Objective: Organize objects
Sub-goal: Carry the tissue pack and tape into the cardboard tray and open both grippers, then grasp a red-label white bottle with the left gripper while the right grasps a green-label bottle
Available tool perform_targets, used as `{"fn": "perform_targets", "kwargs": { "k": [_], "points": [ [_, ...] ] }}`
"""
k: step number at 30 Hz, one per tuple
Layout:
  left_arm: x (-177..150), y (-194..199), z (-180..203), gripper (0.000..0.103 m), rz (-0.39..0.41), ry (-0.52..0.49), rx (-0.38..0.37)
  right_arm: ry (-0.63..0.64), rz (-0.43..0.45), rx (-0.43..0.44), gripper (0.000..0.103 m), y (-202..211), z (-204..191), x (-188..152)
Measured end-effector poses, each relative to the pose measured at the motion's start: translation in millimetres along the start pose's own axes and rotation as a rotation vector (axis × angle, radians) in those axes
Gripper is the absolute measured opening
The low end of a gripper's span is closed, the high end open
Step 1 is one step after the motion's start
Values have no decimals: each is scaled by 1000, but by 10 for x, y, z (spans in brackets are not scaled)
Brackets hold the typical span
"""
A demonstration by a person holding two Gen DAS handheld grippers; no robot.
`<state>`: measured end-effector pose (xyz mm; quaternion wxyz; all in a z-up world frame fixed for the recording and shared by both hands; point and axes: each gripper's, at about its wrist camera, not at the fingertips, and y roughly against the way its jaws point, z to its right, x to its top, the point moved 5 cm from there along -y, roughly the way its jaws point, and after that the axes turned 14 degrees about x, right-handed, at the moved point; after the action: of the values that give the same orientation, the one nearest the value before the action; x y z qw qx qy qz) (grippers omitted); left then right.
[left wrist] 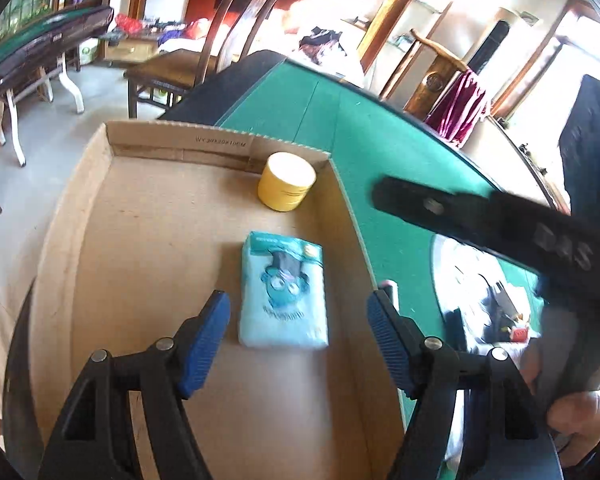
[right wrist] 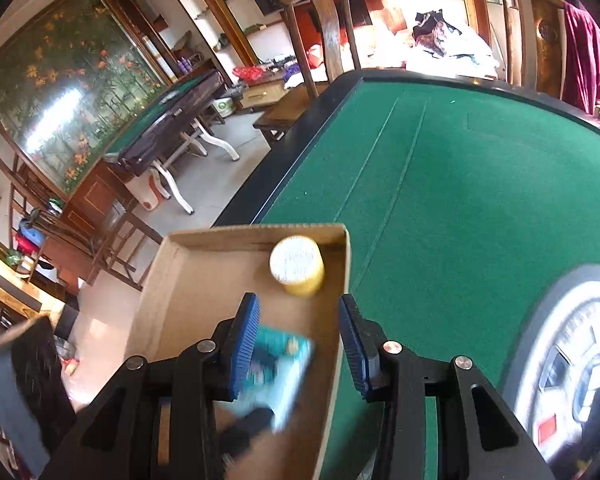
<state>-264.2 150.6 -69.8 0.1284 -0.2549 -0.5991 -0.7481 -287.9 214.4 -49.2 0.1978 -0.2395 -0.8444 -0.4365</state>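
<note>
An open cardboard box [left wrist: 148,240] [right wrist: 188,272] sits at the left edge of the green felt table [left wrist: 380,152] [right wrist: 460,184]. A yellow round jar [left wrist: 287,181] [right wrist: 298,266] stands in its far right corner. A light-blue tissue pack [left wrist: 283,292] [right wrist: 280,364] lies on the box floor; it is blurred in the right wrist view. My left gripper [left wrist: 298,300] hangs over the pack, open, its blue pads clear of the pack's sides. My right gripper [right wrist: 298,298] is open above the box's right wall, with nothing between its pads. Its black body [left wrist: 500,224] crosses the left wrist view.
A round grey-and-white panel [right wrist: 572,360] [left wrist: 468,276] is set into the table's middle, right of the box. Wooden chairs [right wrist: 324,28] stand at the far edge, one draped with a dark red cloth [left wrist: 460,108]. Another green-topped table [right wrist: 168,120] stands across the floor.
</note>
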Motion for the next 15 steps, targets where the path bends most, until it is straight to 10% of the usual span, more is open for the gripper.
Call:
{"fn": "perform_targets", "kwargs": {
  "k": [15],
  "points": [
    [-1372,582,1586,70,71,-636,-163,-26,218,-63,51,2043,395,-1733]
  ]
}}
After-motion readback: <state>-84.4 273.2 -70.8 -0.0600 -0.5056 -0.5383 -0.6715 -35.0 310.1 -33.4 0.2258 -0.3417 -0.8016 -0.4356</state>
